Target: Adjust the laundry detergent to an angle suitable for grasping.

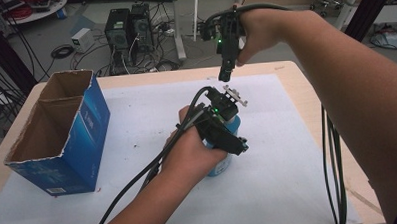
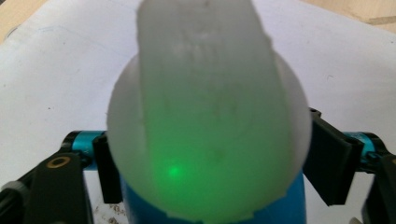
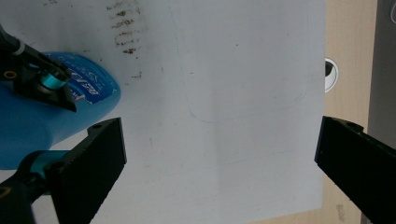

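A blue bottle (image 1: 222,166) with a white cap (image 2: 205,93) stands on the white sheet near the table's middle. My left gripper (image 1: 231,141) comes at it from the near side, one jaw on each side of the blue body (image 2: 280,210), and the pads press against it. In the left gripper view the cap hides most of the bottle. My right gripper (image 1: 226,73) hangs above the table's far side and points down, beyond and above the bottle. Its jaws stand wide open (image 3: 217,135) with nothing between them. The bottle (image 3: 28,130) lies at the left edge of the right gripper view.
An open blue cardboard box (image 1: 62,132) stands at the table's left. A white sheet (image 1: 288,154) covers most of the wooden tabletop. Black cables (image 1: 333,162) hang along the right side. Computer towers (image 1: 128,29) and wires sit on the floor beyond the far edge.
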Available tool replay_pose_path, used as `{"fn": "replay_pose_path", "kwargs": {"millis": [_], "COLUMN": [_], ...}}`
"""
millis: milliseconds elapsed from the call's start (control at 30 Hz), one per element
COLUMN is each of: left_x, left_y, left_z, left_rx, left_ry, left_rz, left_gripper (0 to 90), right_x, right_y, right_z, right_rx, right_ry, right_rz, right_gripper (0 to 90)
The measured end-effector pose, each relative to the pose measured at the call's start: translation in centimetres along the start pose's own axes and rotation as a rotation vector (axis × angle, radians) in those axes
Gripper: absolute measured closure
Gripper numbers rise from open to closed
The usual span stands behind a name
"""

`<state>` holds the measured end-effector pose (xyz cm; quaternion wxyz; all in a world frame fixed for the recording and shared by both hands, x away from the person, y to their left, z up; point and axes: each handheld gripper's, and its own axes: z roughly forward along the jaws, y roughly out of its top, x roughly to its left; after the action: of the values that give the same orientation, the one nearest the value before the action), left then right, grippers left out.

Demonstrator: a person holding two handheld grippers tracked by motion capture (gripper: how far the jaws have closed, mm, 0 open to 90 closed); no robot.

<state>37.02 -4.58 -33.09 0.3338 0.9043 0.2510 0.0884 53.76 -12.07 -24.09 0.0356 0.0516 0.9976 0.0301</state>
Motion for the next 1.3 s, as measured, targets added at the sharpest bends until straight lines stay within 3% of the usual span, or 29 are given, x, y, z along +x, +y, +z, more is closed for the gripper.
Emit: {"fn": "replay_pose_path", "kwargs": {"millis": [433, 733, 1167, 1300], "left_x": [-0.03, 0.13, 0.01, 0.13], "left_y": [0.13, 0.15, 0.19, 0.15], "left_z": [0.08, 0.15, 0.2, 0.19], "left_rx": [-0.002, -0.004, 0.005, 0.005], "left_ry": [0.016, 0.019, 0.064, 0.055], "left_rz": [0.003, -0.004, 0.016, -0.01], "left_gripper": [24.1, 30.4, 37.4, 38.5], "right_x": [-0.01, -0.02, -0.13, -0.1], "right_y": [0.02, -0.01, 0.08, 0.01], "right_z": [0.04, 0.22, 0.37, 0.34], "right_rx": [0.001, 0.008, 0.005, 0.006], "right_ry": [0.0, 0.005, 0.007, 0.006], "right_rz": [-0.002, 0.002, 0.002, 0.008], "right_gripper": [1.3, 1.3, 1.3, 1.3]}}
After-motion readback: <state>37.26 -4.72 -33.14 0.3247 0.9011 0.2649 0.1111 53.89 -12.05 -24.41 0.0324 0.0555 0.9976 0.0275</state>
